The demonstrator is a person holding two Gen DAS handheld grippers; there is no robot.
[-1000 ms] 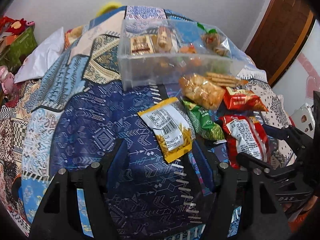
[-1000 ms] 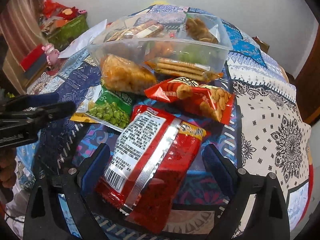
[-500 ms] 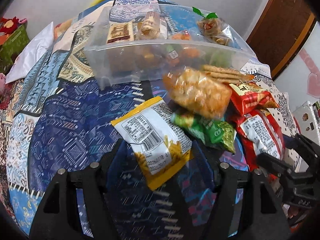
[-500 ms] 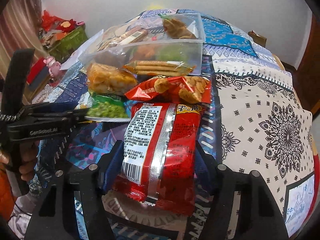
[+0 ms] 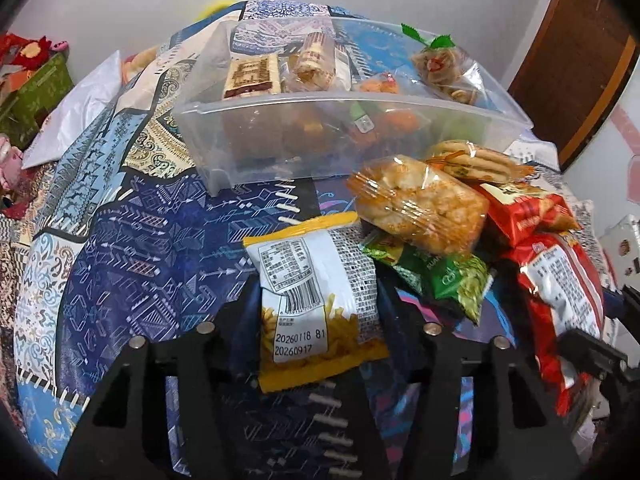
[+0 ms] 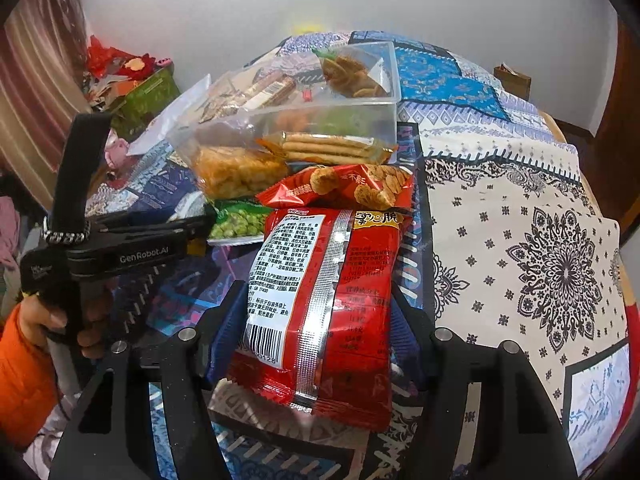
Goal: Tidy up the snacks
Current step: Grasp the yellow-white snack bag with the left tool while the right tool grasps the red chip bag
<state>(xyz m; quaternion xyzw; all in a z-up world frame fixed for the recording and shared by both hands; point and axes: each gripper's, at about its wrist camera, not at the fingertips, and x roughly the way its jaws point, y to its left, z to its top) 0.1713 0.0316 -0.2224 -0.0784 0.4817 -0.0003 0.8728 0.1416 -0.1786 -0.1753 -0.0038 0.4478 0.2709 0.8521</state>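
We grip two packs — left hand-held gripper [image 5: 316, 316] on the yellow packet [image 5: 316, 304], right hand-held gripper [image 6: 316, 320] on the red bag [image 6: 324, 304]. The clear bin [image 5: 340, 136] holds some snacks — several lie outside.

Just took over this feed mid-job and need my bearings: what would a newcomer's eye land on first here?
First, each set of tongs grips a packet: the left tongs close on a yellow and white chip bag, the right tongs on a big red snack bag. Behind them a pile of loose snacks leans against a clear plastic bin, already partly filled, on the patterned blue cloth.
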